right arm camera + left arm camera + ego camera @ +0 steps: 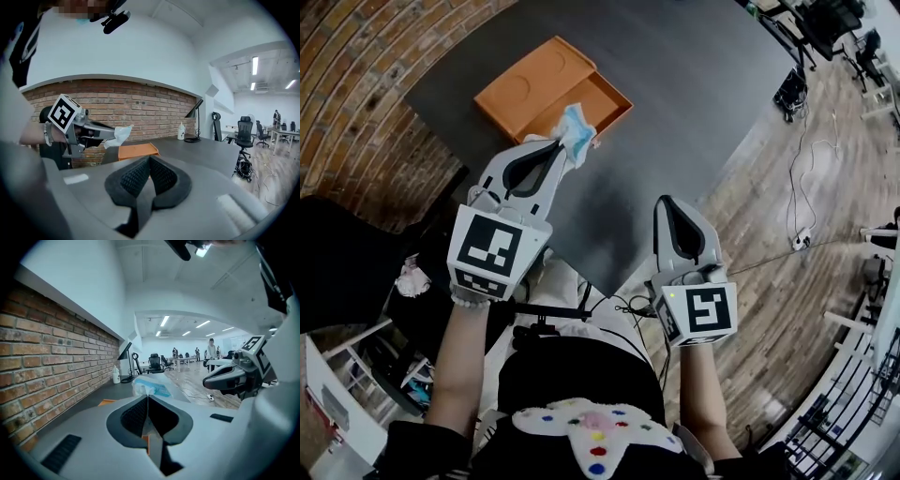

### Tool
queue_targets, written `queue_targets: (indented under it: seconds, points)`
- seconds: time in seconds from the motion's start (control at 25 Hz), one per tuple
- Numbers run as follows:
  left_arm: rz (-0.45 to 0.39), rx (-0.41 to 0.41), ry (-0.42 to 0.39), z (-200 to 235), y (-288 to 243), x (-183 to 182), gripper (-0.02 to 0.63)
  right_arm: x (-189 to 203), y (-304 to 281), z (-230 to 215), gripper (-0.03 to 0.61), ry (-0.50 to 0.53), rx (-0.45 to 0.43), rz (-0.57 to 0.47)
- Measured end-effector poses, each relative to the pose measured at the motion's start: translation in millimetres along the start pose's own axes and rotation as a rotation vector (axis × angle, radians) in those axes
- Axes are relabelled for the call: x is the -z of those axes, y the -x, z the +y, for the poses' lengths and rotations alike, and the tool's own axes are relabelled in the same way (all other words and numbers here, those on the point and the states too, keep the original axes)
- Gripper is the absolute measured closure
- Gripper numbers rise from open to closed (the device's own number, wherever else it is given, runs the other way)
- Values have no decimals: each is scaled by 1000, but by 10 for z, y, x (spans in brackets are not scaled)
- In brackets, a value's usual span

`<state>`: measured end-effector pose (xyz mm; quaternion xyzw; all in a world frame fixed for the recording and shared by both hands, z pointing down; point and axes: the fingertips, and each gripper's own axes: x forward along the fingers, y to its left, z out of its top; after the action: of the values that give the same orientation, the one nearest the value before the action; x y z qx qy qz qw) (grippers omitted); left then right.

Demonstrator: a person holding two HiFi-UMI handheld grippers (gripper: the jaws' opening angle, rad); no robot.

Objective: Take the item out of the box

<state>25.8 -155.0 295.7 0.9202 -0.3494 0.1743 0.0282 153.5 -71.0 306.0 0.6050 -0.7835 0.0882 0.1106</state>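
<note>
Now: left tool (561,142) pinched tight on edge of packet (577,125) (white-blue, crinkly wrap). Packet up in air, clear of box (525,89), which sits at 12 o'clock on worktop (694,103). Edge-only pinch probably because soft wrap offers nothing firmer; slip possible. Right tool (668,204) at 4 o'clock of left, jaws together, nothing in them, parked near worktop edge, likely to keep out of lift. Item looks out; set-down not yet done.

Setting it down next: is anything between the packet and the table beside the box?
Nothing visible. The left gripper holds the packet above the box, and the table beside it is bare.
</note>
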Motion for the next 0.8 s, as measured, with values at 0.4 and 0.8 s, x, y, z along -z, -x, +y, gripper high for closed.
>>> queue_targets:
  seconds: [0.4, 0.8]
  points:
    - [-67, -60, 11, -252, 640, -136, 601, -159, 387, 115, 569, 21, -22, -40]
    - [-93, -93, 26, -515, 1041, -15, 603, -197, 621, 192, 569, 28, -36, -77]
